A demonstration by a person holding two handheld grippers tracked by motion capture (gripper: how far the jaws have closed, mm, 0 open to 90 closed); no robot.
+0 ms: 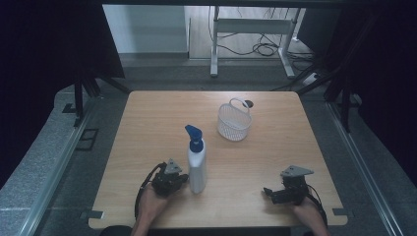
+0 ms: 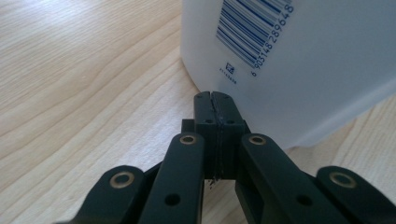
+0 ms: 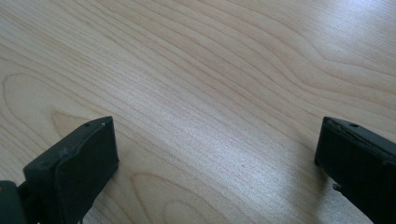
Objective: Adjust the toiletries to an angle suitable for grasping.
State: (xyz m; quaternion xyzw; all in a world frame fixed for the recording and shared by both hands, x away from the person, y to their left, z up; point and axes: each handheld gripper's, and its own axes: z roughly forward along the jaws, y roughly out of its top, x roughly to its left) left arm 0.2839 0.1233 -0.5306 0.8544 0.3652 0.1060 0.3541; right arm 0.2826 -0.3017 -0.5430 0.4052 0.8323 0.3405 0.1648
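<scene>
- High view: the spray bottle [image 1: 197, 160] stands upright in the lower middle of the frame, on the wooden surface [image 1: 147, 128]. The left claw [image 1: 184, 179] is just beside its base. The right claw [image 1: 266, 191] lies well apart, lower right. A white basket [image 1: 234, 122] stands above the centre.
- Left gripper view: the jaws are clenched on nothing, with their tips at the bottle's wall.
- Right gripper view: the jaws are released, wide over bare wood.
- I judge the work has hardly begun; the bottle is not grasped yet.

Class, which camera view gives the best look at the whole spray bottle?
The high view: the spray bottle stands upright, complete from blue trigger head to base. The left gripper view gives a close look at its lower white wall and barcode. The right gripper view looks onto the wooden table.
</scene>
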